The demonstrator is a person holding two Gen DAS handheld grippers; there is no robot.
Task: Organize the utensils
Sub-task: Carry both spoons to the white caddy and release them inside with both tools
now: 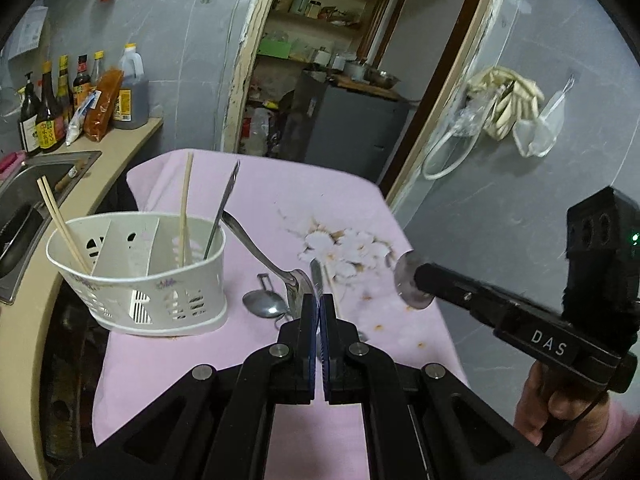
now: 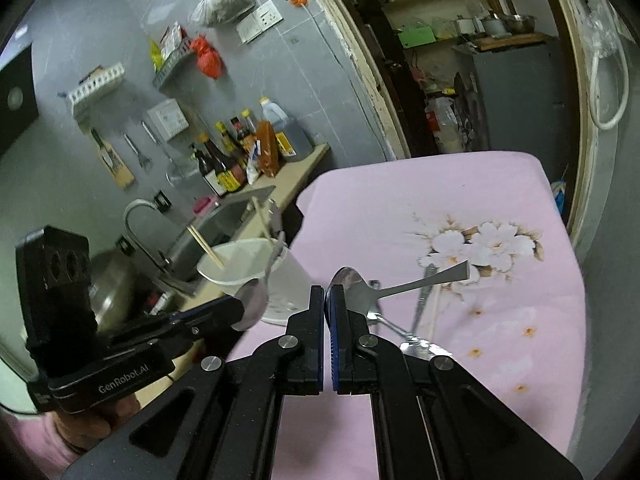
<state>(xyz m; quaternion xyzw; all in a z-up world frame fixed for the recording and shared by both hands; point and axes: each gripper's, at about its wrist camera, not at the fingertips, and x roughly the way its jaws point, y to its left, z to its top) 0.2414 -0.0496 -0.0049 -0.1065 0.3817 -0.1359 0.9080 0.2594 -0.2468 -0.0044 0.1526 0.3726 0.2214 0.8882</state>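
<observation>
My left gripper (image 1: 319,301) is shut on the bowl of a metal spoon (image 1: 256,246), whose handle slants up and left toward the white utensil caddy (image 1: 136,280). The right wrist view shows that gripper (image 2: 240,309) low on the left, beside the caddy (image 2: 240,266). My right gripper (image 2: 325,293) is shut on the bowl of a second spoon (image 2: 424,280), its handle pointing right above the cloth. The caddy holds chopsticks (image 1: 62,226) and a metal utensil (image 1: 222,208). Another spoon (image 1: 265,304) lies on the table, with a further utensil (image 1: 317,278) and a chopstick (image 1: 332,296) just beyond my left fingers.
A pink floral tablecloth (image 1: 280,200) covers the table. To the left are a steel sink (image 1: 40,184) and a counter with several sauce bottles (image 1: 52,112). A doorway with shelves lies beyond the table. A person's hand (image 1: 548,404) holds the right gripper's handle.
</observation>
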